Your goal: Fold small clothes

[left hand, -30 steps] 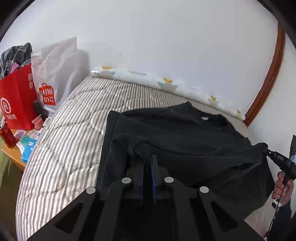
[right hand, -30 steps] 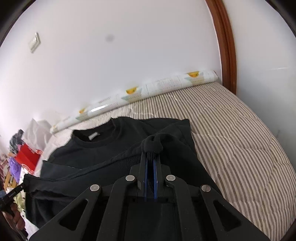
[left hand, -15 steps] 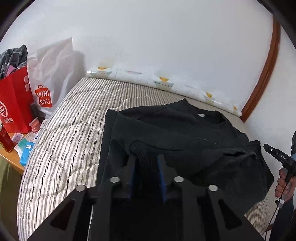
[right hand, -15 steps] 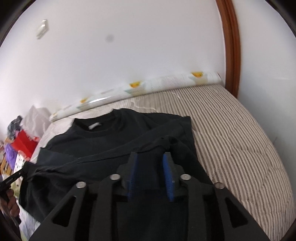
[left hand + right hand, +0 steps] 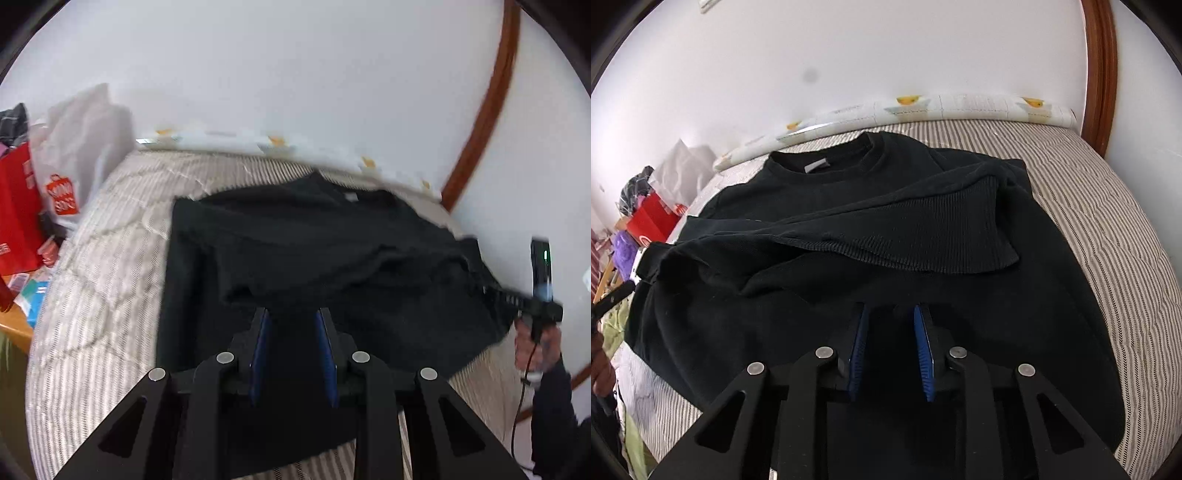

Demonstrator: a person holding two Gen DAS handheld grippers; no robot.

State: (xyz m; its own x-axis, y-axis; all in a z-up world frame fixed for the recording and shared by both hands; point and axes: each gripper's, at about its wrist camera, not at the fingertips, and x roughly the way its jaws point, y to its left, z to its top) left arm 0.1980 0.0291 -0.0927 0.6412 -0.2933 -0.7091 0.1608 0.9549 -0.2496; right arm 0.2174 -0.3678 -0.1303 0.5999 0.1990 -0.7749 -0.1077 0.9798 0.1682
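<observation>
Nearest each lens, the left gripper (image 5: 291, 321) and right gripper (image 5: 891, 317) stand with jaws released, nothing pinched between the blue pads. Both were clenched on cloth a second ago; the left jaws have just opened, the right opened then narrowed slightly. Beyond them, the black sweatshirt (image 5: 849, 206) lies on the striped bed (image 5: 1108, 221), its ribbed hem (image 5: 942, 236) now dropped across the body, so one fold seems laid down. Farther off, the red bag (image 5: 18, 206) is cut off, and the left view is motion-blurred, hiding the fold's edge.
</observation>
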